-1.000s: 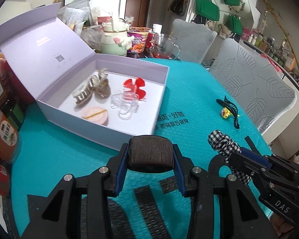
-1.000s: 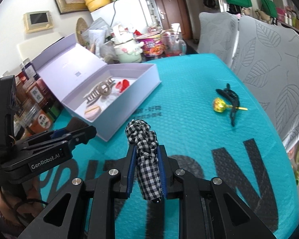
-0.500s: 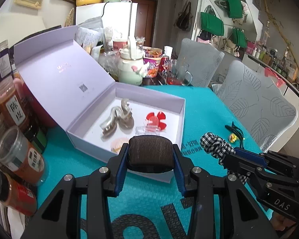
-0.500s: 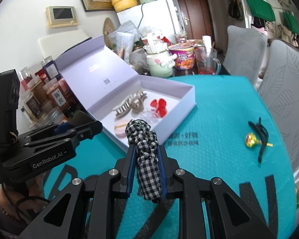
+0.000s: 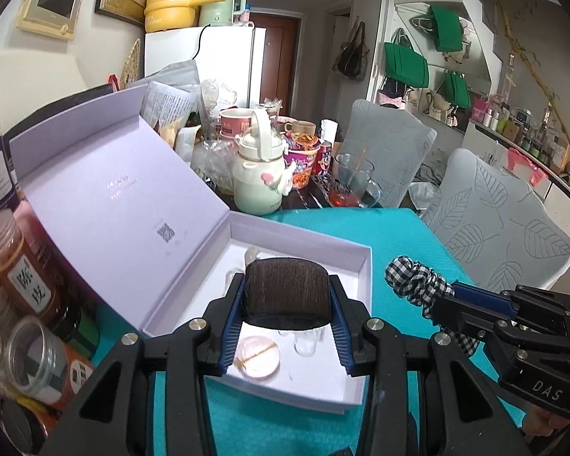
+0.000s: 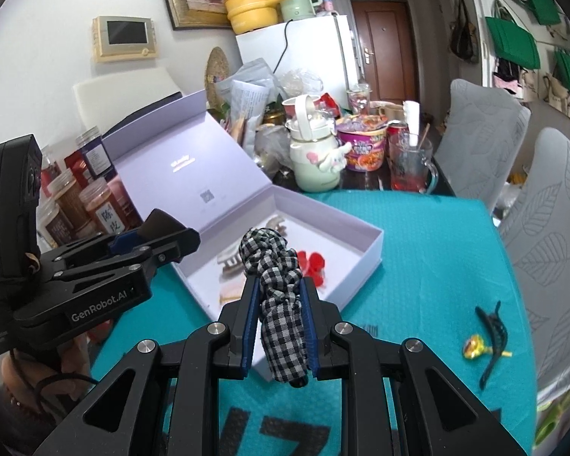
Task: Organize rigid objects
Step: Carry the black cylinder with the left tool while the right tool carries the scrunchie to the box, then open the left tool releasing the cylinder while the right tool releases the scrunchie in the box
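My left gripper (image 5: 286, 315) is shut on a dark brown round hair piece (image 5: 286, 290) and holds it above the open lilac box (image 5: 364, 266). The box holds a pink round item (image 5: 256, 357), a clear clip (image 5: 307, 344), a beige claw clip (image 6: 229, 262) and a red clip (image 6: 313, 260). My right gripper (image 6: 279, 326) is shut on a black-and-white checked scrunchie (image 6: 277, 285), to the right of the box front; it also shows in the left wrist view (image 5: 414, 279). A black claw clip (image 6: 491, 338) and a yellow candy (image 6: 472, 345) lie on the teal mat at the right.
Spice jars (image 5: 22, 277) stand left of the box. A white kettle-shaped bottle (image 5: 260, 178), noodle cup (image 6: 362, 146) and glass mug (image 6: 410, 167) crowd the back. Two grey chairs (image 5: 501, 228) stand at the right edge of the teal table (image 6: 436, 266).
Both grippers have risen and moved toward the box with their loads still held. The left gripper now hangs over the box's inside, hiding part of its contents.
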Motion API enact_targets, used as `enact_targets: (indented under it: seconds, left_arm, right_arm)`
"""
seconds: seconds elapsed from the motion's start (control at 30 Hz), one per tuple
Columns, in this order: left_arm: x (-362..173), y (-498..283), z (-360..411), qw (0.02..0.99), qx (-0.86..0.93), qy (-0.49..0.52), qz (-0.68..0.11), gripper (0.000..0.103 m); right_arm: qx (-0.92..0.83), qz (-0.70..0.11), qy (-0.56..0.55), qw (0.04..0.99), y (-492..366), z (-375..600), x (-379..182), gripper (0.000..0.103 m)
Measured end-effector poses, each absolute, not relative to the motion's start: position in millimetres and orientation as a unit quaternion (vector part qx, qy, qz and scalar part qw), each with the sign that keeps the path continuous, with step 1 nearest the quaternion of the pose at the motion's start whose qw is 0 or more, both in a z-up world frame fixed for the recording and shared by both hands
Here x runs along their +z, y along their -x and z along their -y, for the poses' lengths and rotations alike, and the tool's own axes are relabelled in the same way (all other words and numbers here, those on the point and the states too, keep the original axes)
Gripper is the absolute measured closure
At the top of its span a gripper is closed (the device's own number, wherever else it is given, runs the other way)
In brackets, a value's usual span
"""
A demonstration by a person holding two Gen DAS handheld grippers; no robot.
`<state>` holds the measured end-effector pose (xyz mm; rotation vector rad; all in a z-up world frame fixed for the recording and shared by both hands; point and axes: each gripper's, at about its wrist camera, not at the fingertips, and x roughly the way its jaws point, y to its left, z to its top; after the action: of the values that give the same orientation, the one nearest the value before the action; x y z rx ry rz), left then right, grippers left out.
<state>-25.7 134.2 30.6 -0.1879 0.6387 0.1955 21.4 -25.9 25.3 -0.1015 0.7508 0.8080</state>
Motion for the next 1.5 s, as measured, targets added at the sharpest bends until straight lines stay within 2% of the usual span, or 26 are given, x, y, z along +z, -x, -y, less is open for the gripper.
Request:
enact_targets:
  seconds: [0.5, 1.43, 1.5]
  left_arm:
    - [26.3, -29.2, -160.2, 0.937, 0.1, 0.08, -0.324, 0.062]
    - [-58.5, -81.4, -187.6, 0.891, 0.123, 0.091, -0.428, 0.062]
    - [-59.8, -82.3, -188.5, 0.889, 0.131, 0.088, -0.431, 0.062]
  right_arm:
    - [0.394, -0.342, 0.056, 0.851, -80.7, -10.1, 29.4, 0.082]
    - [0.397, -0.419, 0.085, 0.812, -131.2, -54.8, -53.5, 0.082]
    - [0.396, -0.421, 0.082, 0.812, -133.2, -55.6, -54.3, 0.079]
